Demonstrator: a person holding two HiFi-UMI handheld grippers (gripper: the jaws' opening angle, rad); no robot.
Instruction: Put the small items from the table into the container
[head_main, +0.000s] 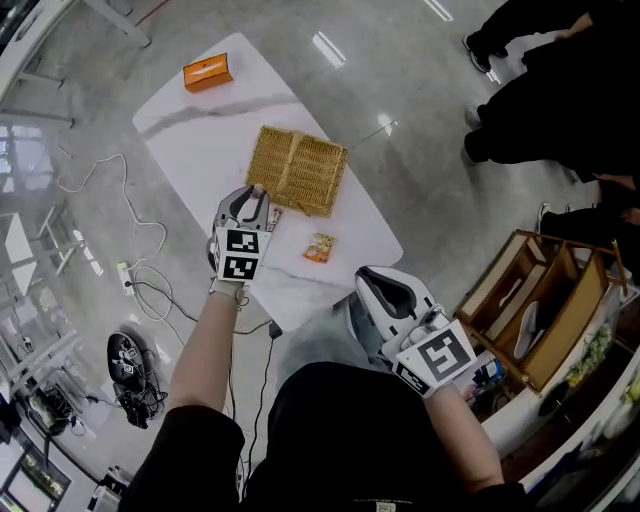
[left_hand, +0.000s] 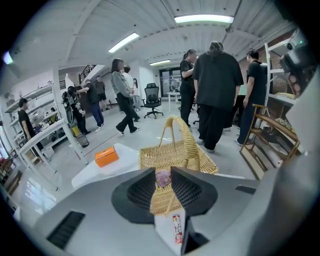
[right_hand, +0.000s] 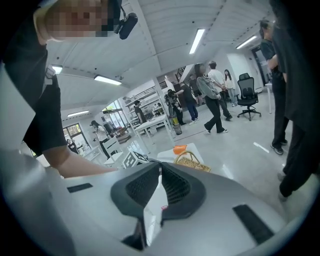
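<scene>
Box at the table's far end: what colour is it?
Orange. The box shows best in the head view.

Bright ceiling tubes (left_hand: 203, 19); floor (head_main: 330, 48) glare; fisheye-warped, dark edges.

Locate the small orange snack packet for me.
In the head view the orange snack packet lies on the white table, just this side of the wicker basket and right of the left gripper.

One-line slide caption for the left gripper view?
Left gripper holds a small pink item near the wicker basket.
</scene>
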